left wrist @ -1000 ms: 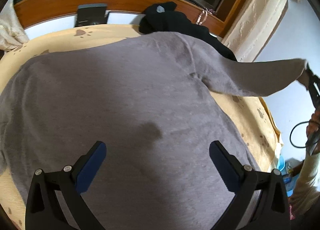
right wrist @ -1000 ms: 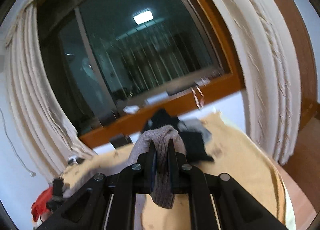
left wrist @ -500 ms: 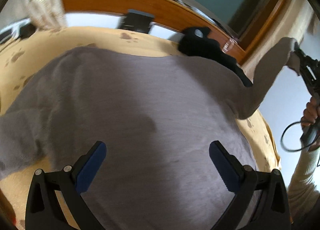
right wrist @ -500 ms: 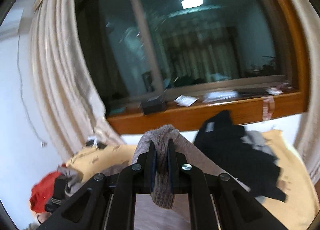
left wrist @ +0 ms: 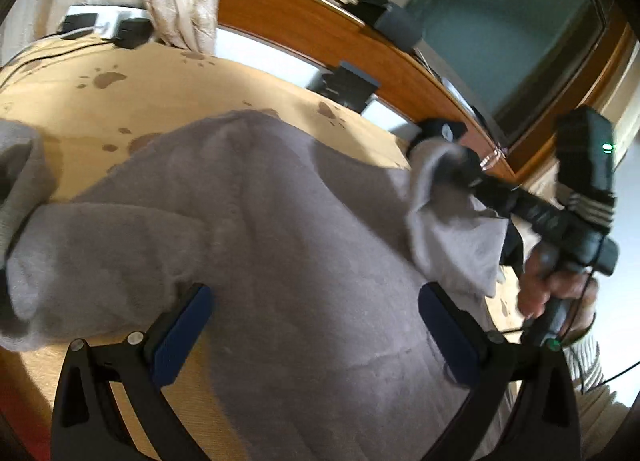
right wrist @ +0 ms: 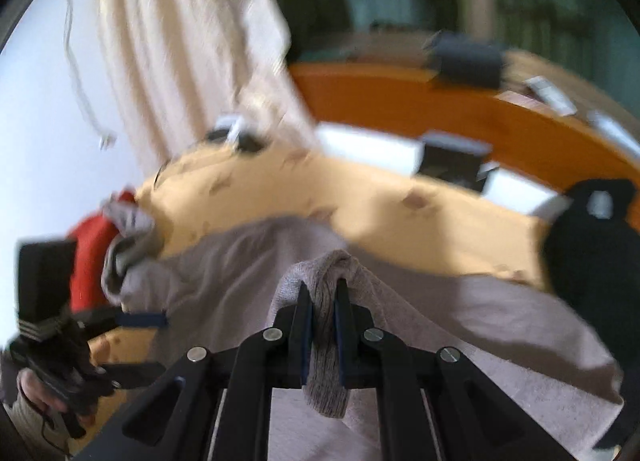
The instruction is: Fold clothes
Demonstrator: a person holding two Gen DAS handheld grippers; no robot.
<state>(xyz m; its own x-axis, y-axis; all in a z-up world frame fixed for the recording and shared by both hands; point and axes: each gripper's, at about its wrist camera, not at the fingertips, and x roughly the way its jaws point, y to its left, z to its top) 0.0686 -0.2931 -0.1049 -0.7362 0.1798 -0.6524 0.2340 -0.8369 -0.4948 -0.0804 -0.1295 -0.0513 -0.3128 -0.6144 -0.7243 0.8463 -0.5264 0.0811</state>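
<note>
A grey sweater [left wrist: 288, 229] lies spread on a tan bed cover [left wrist: 120, 93]. My left gripper [left wrist: 312, 321] is open and empty, just above the sweater's lower body. My right gripper [right wrist: 320, 301] is shut on the cuff of the sweater's right sleeve [right wrist: 324, 345]. In the left wrist view the right gripper [left wrist: 460, 169] holds that sleeve [left wrist: 452, 237] folded over the sweater's body. The other sleeve [left wrist: 20, 181] lies bunched at the left edge of the bed.
A black garment [right wrist: 588, 245] lies at the far right of the bed. A wooden window sill [left wrist: 320, 33] with small dark boxes runs behind the bed. A cream curtain [right wrist: 192, 45] hangs at the far left. A red item [right wrist: 92, 253] sits beyond the bed's left edge.
My right gripper has carried the sleeve from out at the right in over the sweater's body. My left gripper has swung left and stayed open.
</note>
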